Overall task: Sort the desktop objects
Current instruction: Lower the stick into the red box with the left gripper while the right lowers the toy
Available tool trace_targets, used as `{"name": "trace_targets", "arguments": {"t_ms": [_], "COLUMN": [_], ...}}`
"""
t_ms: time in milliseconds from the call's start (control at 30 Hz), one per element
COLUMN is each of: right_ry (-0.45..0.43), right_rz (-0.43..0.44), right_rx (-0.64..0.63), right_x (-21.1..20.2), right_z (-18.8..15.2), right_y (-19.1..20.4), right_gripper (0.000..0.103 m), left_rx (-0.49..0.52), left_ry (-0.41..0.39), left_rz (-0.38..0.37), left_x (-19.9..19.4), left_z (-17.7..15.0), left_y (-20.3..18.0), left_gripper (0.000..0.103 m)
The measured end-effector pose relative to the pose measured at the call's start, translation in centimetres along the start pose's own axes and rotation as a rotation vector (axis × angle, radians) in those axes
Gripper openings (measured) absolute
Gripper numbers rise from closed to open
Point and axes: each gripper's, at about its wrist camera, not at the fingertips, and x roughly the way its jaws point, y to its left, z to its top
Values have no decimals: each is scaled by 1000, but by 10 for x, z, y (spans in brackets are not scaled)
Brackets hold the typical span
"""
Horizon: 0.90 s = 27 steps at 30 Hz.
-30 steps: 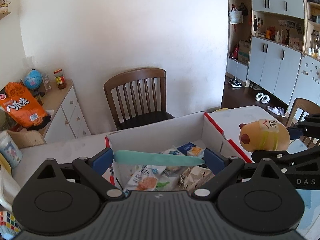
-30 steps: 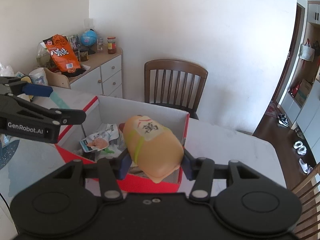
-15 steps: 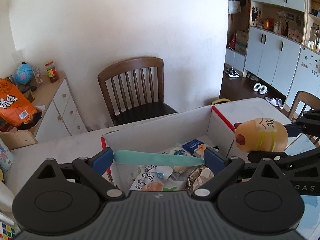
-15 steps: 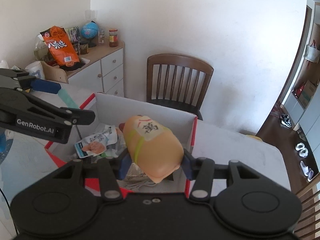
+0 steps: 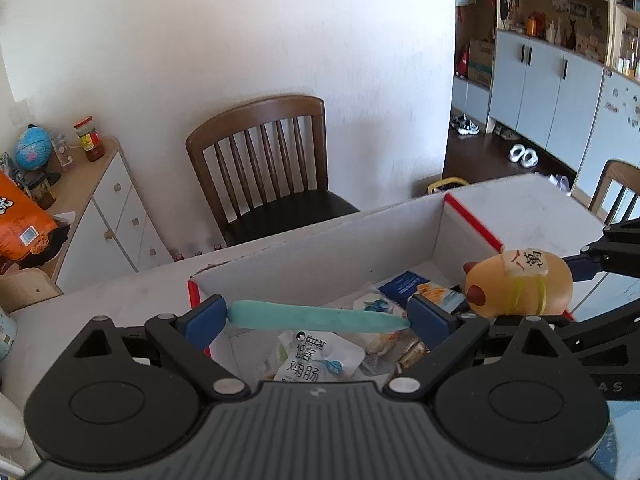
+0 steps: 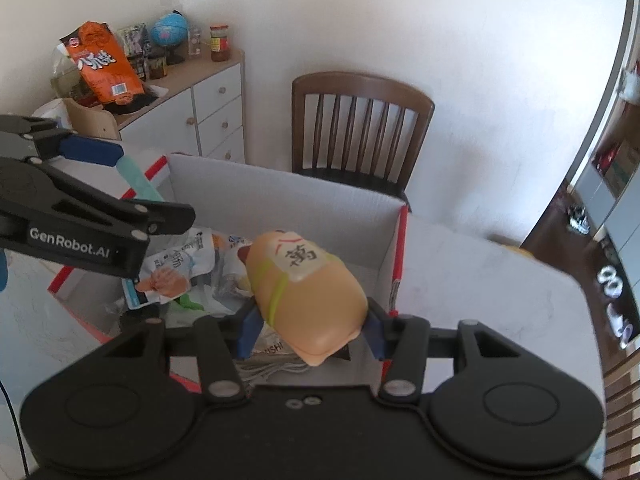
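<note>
My left gripper [image 5: 318,318] is shut on a flat teal stick [image 5: 316,317], held crosswise by its two ends above the near side of an open white cardboard box [image 5: 320,248] with red edges. My right gripper [image 6: 310,326] is shut on a tan squishy toy [image 6: 306,286] with a white label and yellow-green bands. It hangs over the box's right part. That toy [image 5: 520,286] shows at the right in the left wrist view. The left gripper [image 6: 132,200] with the stick [image 6: 138,180] shows at the left of the right wrist view.
Several snack packets [image 5: 316,356] lie in the box [image 6: 280,196]. A brown wooden chair [image 5: 264,168] stands behind the white table [image 6: 480,276]. A white drawer unit [image 6: 200,108] with a globe, a jar and an orange bag is at the left. Cabinets [image 5: 560,76] line the far right.
Both grippers have moved forward and down toward the box, each keeping its hold. The box and its packets look larger and nearer now.
</note>
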Motion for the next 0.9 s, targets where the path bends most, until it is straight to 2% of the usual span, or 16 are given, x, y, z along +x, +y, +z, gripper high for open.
{"name": "trace_targets", "arguments": {"t_ms": [267,533,900], "right_ry": [36,63,100], "right_rz": [4,-40,-6], "right_rx": [-21,-107,-152], "right_x": [23,45,65], "right_z": [1,0,-2], "right_y": [0,5,9], "right_gripper": [52,52,52], "left_rx": [31,61,140], "left_ry": [54,102,166], "left_rz": [2,-7,-13], "left_x": [32,51,63], "left_z": [-1,-7,-23], "left_y": [4,5,-1], "left_gripper": [98,98,98]}}
